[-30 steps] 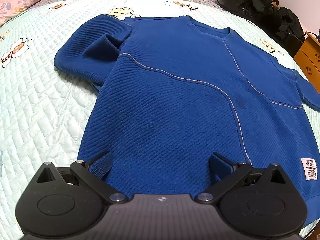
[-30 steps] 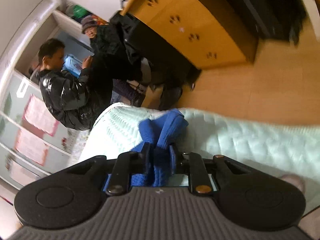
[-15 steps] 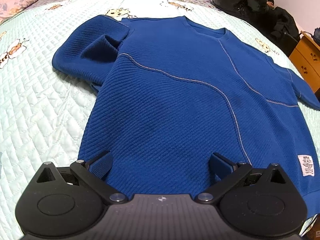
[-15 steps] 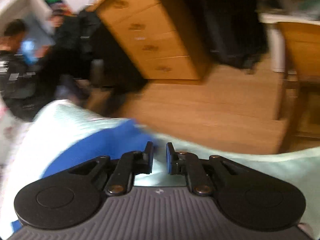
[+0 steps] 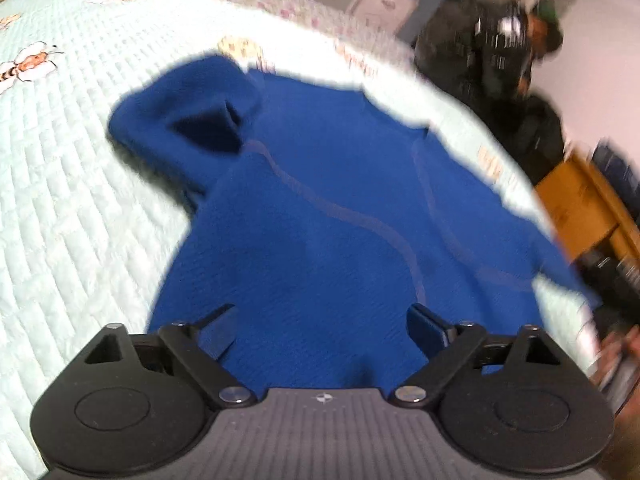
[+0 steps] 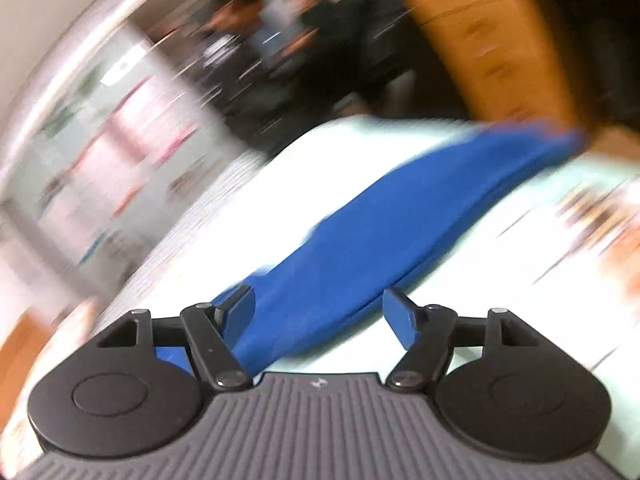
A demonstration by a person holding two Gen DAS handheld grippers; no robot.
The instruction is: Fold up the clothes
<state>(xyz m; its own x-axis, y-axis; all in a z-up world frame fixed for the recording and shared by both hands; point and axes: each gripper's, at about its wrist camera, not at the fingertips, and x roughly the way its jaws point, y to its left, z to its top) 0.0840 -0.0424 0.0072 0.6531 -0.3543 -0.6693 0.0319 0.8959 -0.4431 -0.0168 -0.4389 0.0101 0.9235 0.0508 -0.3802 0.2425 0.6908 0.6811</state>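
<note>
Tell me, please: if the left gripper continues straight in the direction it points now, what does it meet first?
Most likely the blue sweater on the bed; the open left gripper points down at its lower body.

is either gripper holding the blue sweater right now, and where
Nothing is held. The left gripper and right gripper both stand open over the blue sweater; the right one's fingers have just been opening.

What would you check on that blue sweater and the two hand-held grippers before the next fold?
1. Sweater lies spread on the bed: ok.
2. One sleeve folded over the body: ok.
3. Other sleeve folded in: not ok, it lies out straight.
4. Left hand-held gripper open, gripping nothing: ok.
5. Right hand-held gripper, jaws just opened, free of cloth: ok.
6. Hem flat: cannot tell, hidden and blurred.
</note>
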